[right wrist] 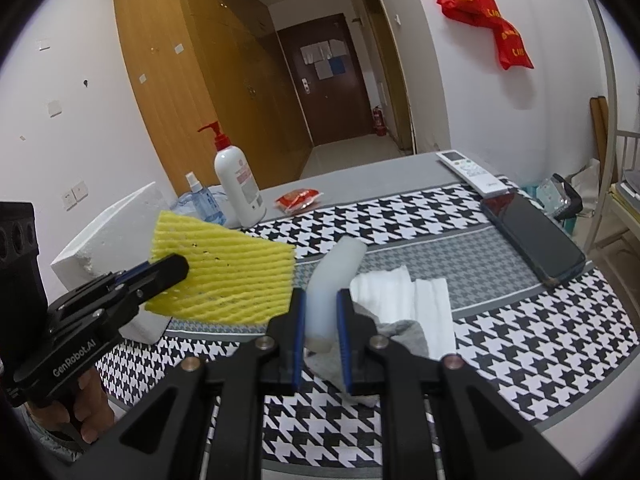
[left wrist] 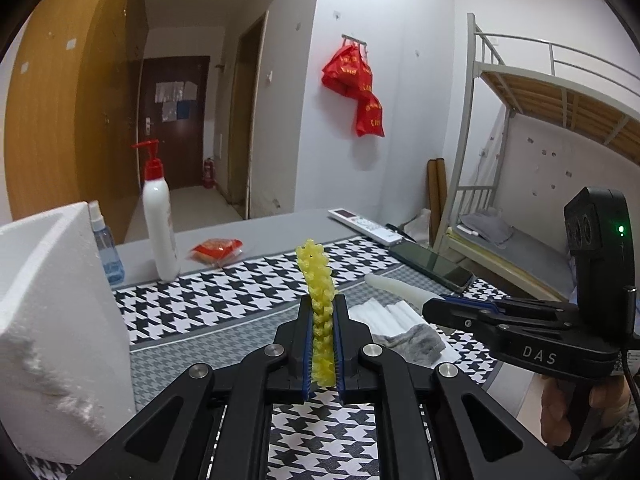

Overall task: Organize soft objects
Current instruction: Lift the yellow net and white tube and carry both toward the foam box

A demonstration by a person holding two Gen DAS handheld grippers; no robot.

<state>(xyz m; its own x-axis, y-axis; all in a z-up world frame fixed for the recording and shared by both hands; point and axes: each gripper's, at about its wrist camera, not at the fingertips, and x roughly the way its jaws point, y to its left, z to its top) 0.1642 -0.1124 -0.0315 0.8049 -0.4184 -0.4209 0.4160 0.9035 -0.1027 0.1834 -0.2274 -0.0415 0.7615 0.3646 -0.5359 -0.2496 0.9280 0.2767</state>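
My left gripper (left wrist: 323, 312) is shut on a yellow foam net sheet (left wrist: 318, 300), held edge-on above the houndstooth cloth; the sheet shows flat in the right wrist view (right wrist: 224, 276), with the left gripper (right wrist: 176, 270) clamped on its left edge. My right gripper (right wrist: 322, 300) is shut on a white foam tube (right wrist: 328, 292), held above the table; it also shows in the left wrist view (left wrist: 436, 302), with the tube (left wrist: 396, 286) sticking out leftward. A white folded cloth (right wrist: 404, 292) and a grey sock (right wrist: 404, 334) lie under the right gripper.
A white styrofoam box (left wrist: 52, 320) stands at the left. A pump bottle (left wrist: 160, 220), a blue spray bottle (left wrist: 106, 248) and a red packet (left wrist: 216, 249) stand behind. A remote (right wrist: 472, 172) and a phone (right wrist: 532, 236) lie at the right. A bunk bed (left wrist: 540, 160) is beyond.
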